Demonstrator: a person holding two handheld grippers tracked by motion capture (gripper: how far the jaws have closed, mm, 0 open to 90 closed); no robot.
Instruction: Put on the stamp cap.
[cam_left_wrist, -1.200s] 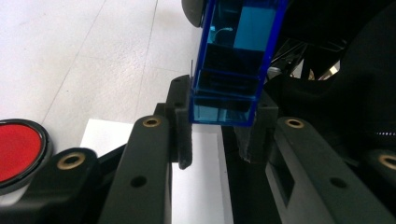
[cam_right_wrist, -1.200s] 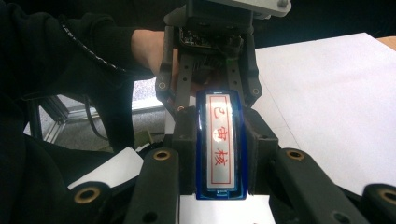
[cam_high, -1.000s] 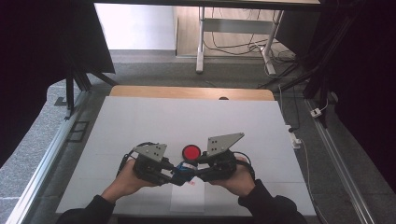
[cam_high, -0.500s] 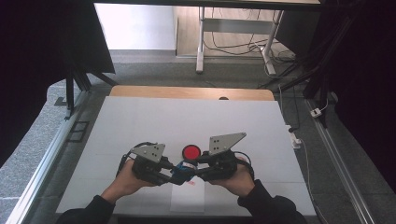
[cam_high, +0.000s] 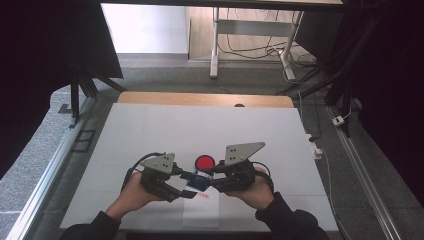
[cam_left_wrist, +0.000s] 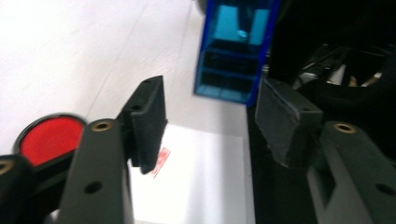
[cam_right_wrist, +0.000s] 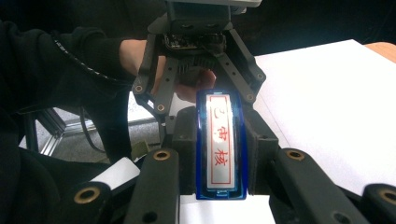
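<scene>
Two hands are holding a tool each above the near part of the white surface, close to its near edge and about midway along it, with the tool tips facing one another.

The right tool is clamping a blue translucent stamp between its two pads; the pads are pressing on the long sides of the stamp, and its white label with red characters is facing the right gripper view. In the high view the stamp is sitting between the two tools, above a white sheet of paper that is lying at the near edge of the surface.

The left tool has just been opening its jaws. In the left gripper view its pads are standing apart with nothing pressed between them, and the blue stamp is hanging just beyond their tips, clear of both pads. In the high view the left tool is pointing at the stamp from the left, and the right tool is reaching in from the right.

A round red ink pad in a black case is lying on the surface just beyond the two tools, between their grey plates. The paper is bearing a small red stamped mark under the left tool.
</scene>
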